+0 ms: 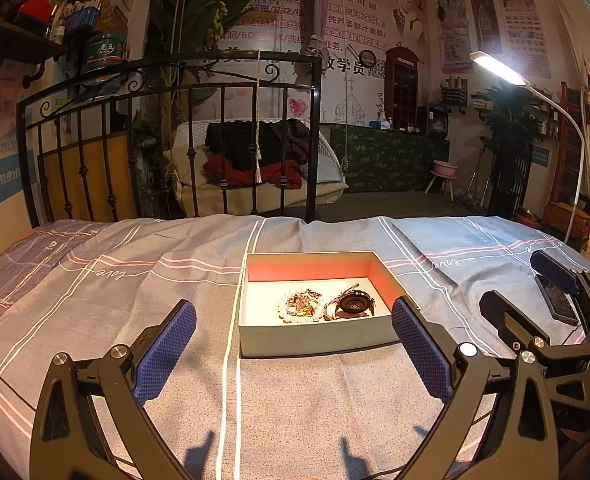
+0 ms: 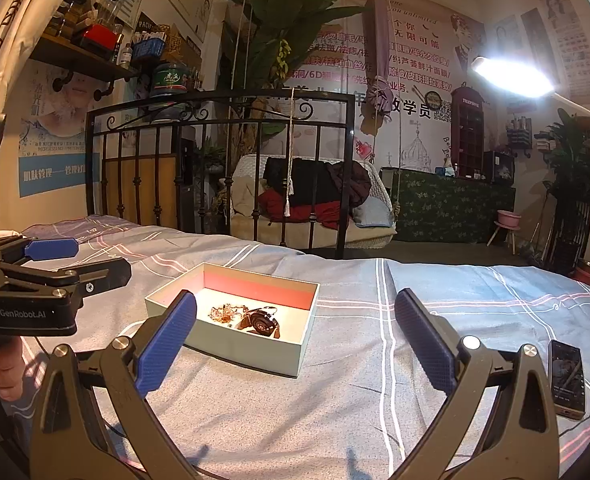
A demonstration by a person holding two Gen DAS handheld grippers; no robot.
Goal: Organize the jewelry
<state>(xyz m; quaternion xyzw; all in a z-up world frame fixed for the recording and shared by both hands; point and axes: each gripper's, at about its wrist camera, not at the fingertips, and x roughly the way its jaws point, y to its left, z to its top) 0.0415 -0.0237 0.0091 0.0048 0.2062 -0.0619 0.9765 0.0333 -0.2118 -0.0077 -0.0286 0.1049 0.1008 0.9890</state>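
Observation:
A shallow pale box with a red inner wall lies on the plaid bedspread; it also shows in the right wrist view. Inside it lie a white bead bracelet tangled with gold chain pieces and a black watch. My left gripper is open and empty, its blue pads either side of the box's near edge. My right gripper is open and empty, held just right of the box and nearer than it.
A phone lies on the bedspread at the right, also seen in the left wrist view. A black metal bed frame stands at the far edge. A lit lamp hangs over the right side.

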